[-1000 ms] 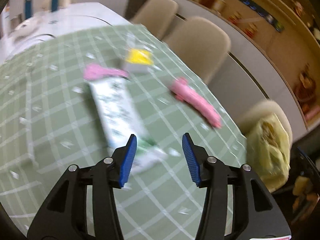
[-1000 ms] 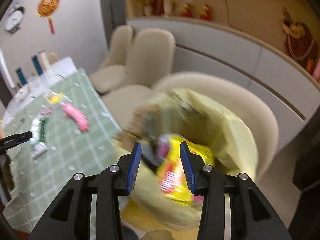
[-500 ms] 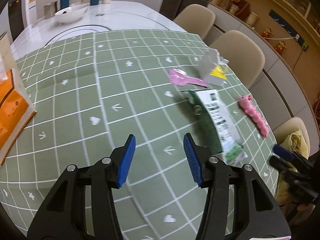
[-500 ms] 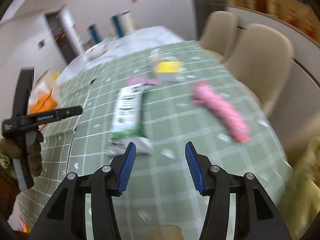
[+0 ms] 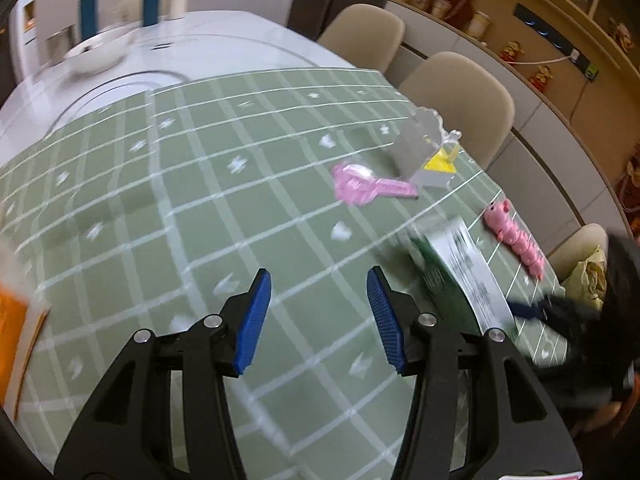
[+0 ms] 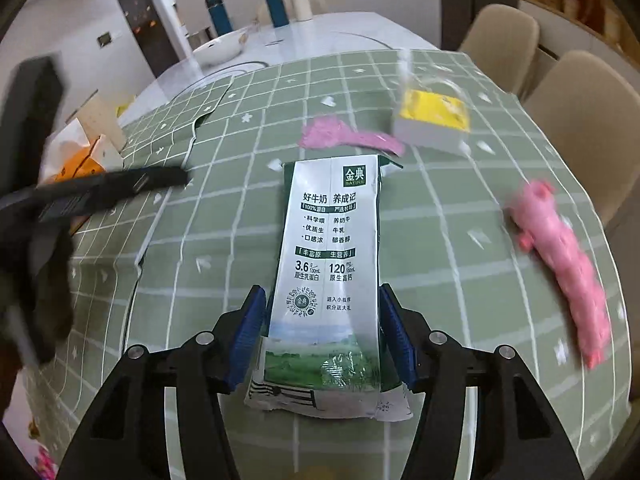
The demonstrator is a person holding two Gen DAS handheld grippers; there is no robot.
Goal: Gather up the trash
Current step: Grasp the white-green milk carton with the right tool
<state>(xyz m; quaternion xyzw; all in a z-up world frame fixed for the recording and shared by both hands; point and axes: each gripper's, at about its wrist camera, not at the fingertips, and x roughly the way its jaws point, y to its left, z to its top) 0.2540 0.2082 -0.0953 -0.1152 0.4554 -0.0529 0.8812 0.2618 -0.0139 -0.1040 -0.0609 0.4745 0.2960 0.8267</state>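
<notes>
The right tool (image 6: 322,332) stands with its jaws spread to either side of the near end of a flattened milk carton (image 6: 330,264), which lies flat on the green checked cloth (image 6: 224,248) covering the bench. The jaws have just been opening, and the blue pads (image 6: 250,334) sit just beside the carton's edges; whether they touch it cannot be told. The carton runs straight away from the tool, its folded top farthest off. To the right of the tool lies a pink toy pig (image 6: 560,264), blurred. Beyond the carton's far end lies a pink wrapper (image 6: 344,138), and just right of that a clear packet with a yellow insert (image 6: 434,118). To the left, an orange box (image 6: 82,160) sits near the bench's edge, with the other tool's dark arm reaching in front of it.

The left tool (image 5: 318,316) is half open and empty over bare cloth. To its right lies the same milk carton (image 5: 460,272), with the right tool (image 5: 532,310) at its near end. Farther off are the pig (image 5: 514,238), the pink wrapper (image 5: 368,188) and the clear packet (image 5: 428,152). A white bowl (image 5: 98,58) stands at the far bare end of the bench.
</notes>
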